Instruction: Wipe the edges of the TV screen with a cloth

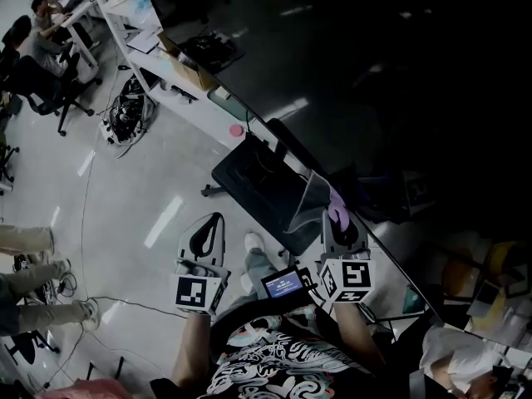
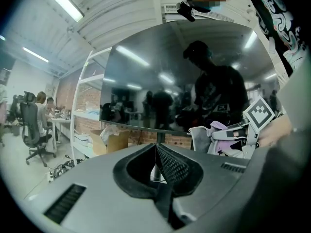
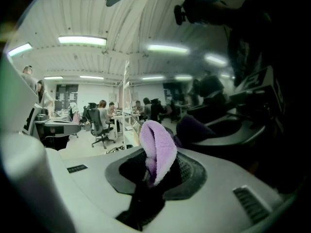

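Jaws of my right gripper (image 3: 155, 160) pinch the purple cloth (image 3: 160, 147) at the TV screen's (image 1: 374, 73) lower edge. My left gripper's (image 2: 156, 152) jaws are closed on nothing. Pale office floor (image 1: 125, 206) lies below, and an open cardboard box (image 2: 112, 142) sits by white shelving (image 2: 77, 115).

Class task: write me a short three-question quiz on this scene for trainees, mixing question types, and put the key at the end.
1. True or false: the left gripper grips the cloth.
2. What colour is the cloth in the right gripper? A purple, B yellow, C green.
3. Fill in: the left gripper's jaws are ____ (open or shut).

Key:
1. False. Its jaws have nothing between them.
2. A.
3. Shut.
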The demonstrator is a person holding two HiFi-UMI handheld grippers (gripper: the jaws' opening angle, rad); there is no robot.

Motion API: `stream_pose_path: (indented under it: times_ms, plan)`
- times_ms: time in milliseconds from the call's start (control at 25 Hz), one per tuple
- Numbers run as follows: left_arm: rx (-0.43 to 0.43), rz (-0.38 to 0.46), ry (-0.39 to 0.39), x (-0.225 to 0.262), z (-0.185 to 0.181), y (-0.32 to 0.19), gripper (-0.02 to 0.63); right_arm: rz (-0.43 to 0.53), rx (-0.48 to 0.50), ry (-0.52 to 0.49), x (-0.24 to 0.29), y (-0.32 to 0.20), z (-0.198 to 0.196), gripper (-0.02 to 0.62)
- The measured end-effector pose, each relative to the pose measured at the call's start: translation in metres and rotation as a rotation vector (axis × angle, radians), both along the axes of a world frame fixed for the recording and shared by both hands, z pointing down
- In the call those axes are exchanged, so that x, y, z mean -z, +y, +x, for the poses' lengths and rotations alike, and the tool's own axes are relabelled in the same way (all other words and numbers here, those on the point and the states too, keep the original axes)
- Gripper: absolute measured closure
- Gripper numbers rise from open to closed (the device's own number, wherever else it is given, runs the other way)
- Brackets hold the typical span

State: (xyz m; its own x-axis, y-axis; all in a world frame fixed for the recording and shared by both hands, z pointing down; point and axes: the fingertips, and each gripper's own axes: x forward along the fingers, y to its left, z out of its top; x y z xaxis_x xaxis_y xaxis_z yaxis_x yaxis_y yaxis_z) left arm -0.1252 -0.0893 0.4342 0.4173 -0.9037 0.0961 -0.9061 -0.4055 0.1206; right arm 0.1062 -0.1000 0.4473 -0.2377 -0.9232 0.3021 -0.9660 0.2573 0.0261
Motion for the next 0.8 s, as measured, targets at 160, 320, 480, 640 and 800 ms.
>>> stream_pose_path:
  times_ms: [160,320,480,640,800]
  plan:
    - [0.014,-0.001,0.000,0.001,-0.006,-0.009,0.588,0.000,0.004,-0.002,0.001,-0.006,-0.005,0.485]
    - [0.021,0.003,0.001,0.002,-0.010,-0.013,0.588,0.000,0.015,-0.006,0.002,-0.013,-0.012,0.485]
    - [0.036,0.001,0.000,-0.001,-0.015,-0.019,0.588,-0.001,0.027,-0.014,0.000,-0.023,-0.019,0.485]
    - [0.052,0.003,0.001,-0.002,-0.021,-0.024,0.588,0.001,0.037,-0.021,-0.001,-0.032,-0.026,0.485]
    - [0.067,-0.006,0.002,-0.003,-0.028,-0.027,0.588,0.000,0.045,-0.018,-0.002,-0.037,-0.034,0.485]
